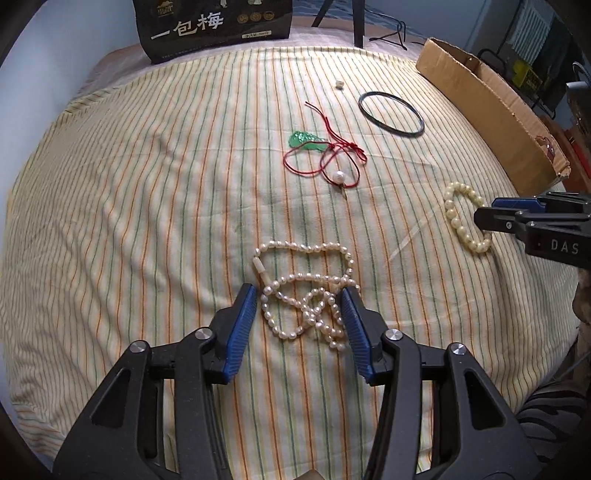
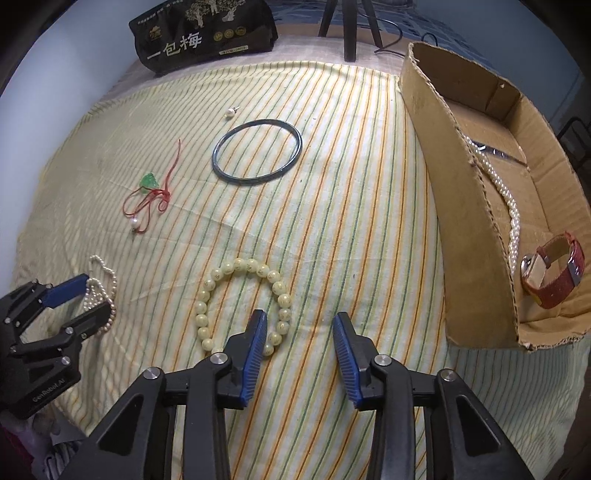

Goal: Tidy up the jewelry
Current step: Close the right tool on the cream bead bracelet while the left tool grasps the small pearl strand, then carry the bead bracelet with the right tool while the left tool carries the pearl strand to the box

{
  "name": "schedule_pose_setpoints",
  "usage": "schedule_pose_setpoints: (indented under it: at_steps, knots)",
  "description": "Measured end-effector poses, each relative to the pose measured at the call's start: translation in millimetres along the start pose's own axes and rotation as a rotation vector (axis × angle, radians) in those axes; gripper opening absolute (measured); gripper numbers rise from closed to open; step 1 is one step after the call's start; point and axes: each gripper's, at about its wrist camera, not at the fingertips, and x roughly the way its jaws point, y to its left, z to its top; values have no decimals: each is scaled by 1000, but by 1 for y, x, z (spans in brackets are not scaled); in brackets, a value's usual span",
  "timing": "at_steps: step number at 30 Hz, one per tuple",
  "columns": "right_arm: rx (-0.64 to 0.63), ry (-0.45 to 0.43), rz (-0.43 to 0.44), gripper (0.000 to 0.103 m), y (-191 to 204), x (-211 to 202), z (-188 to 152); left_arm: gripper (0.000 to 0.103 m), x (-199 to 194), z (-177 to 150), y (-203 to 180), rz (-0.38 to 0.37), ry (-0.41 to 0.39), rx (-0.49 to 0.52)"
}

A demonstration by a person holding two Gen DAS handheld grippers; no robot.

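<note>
Dim, sharp, fisheye-warped edges

pearl necklaces: 2 – pearl necklace on cloth [image 1: 306, 291], pearl strand in box [image 2: 511, 206] | bead bracelet [image 2: 245, 302]: 1 | dark bangle [image 2: 257, 150]: 1 | red-cord pendants: 2 – green pendant [image 1: 304, 140], pearl pendant [image 1: 338, 177] | loose earring [image 2: 231, 112]: 1 | red-strap watch [image 2: 552, 275]: 1 | cardboard box [image 2: 461, 206]: 1 | black snack bag [image 2: 203, 33]: 1 | striped cloth [image 2: 332, 240]: 1
</note>
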Motion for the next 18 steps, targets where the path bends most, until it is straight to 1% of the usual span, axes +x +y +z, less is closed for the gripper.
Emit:
schedule_pose_setpoints:
  at_steps: [2, 3, 4, 5, 6, 7, 8, 9, 18]
  knots:
    - [-20, -3, -20, 30, 5, 1, 2, 34, 1, 2, 1, 6, -12, -8]
    - [-26, -5, -24, 25, 6, 0, 1, 30, 1, 3, 2, 8, -16, -10]
    - [-36, -8, -29, 20, 8, 0, 2, 22, 1, 3, 3, 12, -21, -12]
    - [-52, -10, -34, 17, 12, 1, 2, 13, 2, 4, 5, 15, -28, -18]
    - [-59, -11, -35, 12, 14, 1, 3, 10, 1, 4, 8, 13, -30, -25]
    - [-70, -14, -37, 8, 16, 1, 3, 9, -1, 3, 12, 2, -31, -36]
    - [-77, -18, -39, 7, 18, 1, 3, 6, -1, 3, 13, -7, -32, -45]
    - [-78, -21, -38, 5, 18, -1, 1, 6, -2, 3, 16, -14, -34, -54]
    - [-30, -65, 34, 5, 7, -14, -4, 5, -21, -4, 30, -49, -56, -111]
